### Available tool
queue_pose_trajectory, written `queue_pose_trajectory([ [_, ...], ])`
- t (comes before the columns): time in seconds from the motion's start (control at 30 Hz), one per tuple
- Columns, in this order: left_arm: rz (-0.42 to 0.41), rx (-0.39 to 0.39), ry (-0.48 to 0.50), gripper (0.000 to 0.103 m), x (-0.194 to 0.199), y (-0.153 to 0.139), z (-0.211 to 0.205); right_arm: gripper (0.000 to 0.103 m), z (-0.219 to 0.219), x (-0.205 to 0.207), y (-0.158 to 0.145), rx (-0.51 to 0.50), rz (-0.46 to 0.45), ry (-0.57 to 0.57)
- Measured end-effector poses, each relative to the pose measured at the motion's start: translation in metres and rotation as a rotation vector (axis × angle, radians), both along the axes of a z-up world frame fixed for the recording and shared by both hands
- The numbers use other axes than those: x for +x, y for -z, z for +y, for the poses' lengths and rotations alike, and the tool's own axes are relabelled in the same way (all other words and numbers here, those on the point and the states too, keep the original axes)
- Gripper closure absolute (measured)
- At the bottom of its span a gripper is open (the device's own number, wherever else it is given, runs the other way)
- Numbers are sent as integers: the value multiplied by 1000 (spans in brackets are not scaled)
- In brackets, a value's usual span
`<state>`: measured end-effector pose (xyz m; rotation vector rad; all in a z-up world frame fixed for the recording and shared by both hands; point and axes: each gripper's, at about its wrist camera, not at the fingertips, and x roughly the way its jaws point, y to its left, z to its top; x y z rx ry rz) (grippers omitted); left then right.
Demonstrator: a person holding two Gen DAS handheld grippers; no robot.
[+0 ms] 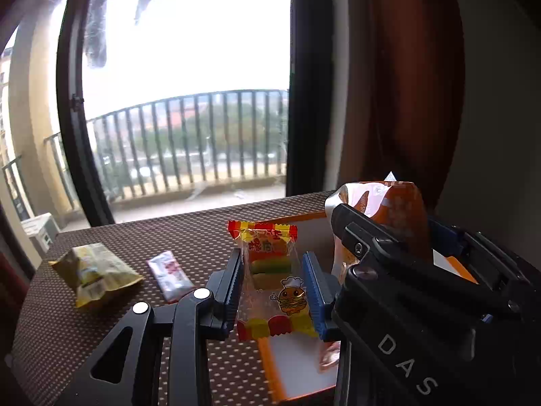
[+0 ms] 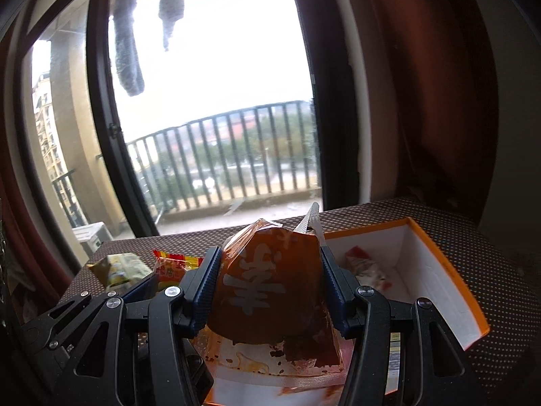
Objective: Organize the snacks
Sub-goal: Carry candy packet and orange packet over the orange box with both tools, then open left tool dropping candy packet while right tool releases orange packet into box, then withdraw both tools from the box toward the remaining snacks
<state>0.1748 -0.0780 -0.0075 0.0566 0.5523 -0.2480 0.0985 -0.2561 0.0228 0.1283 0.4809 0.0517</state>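
Orange sauce pouch (image 2: pixel 270 287) clamped in right tool (image 2: pixel 270 291), above orange-rimmed box (image 2: pixel 449 270)

Glossy crinkled plastic snack packet (image 1: pixel 275 277); matt woven dotted tablecloth (image 1: pixel 101 338); smooth cardboard box (image 2: pixel 439 270).

The left gripper (image 1: pixel 273 282) pointed forward and somewhat downward, its blue pads clamped on both sides of something held upright between them. The right gripper (image 2: pixel 270 287) sat just beside it, on its right, tilted likewise, its jaws standing wider apart and also pressed against a held load.
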Motion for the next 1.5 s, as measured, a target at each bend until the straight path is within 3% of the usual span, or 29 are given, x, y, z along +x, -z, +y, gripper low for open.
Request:
queue_pose_trajectory([
  [0.6,113,28,120,68,32,43,-59,44,-64,14,38,26,88,148],
  [1.07,248,94,129,67,42,84,-84,44,-85,25,85,61,201,191],
  [1.17,276,121,123,61,45,90,-84,44,-84,27,93,69,223,186],
  [1.23,274,144,114,48,45,90,-84,44,-83,30,97,73,236,179],
  [1.3,264,165,106,43,43,85,-83,44,-81,32,98,71,240,174],
  [1.5,204,210,82,36,43,71,-71,44,-68,37,90,71,224,134],
])
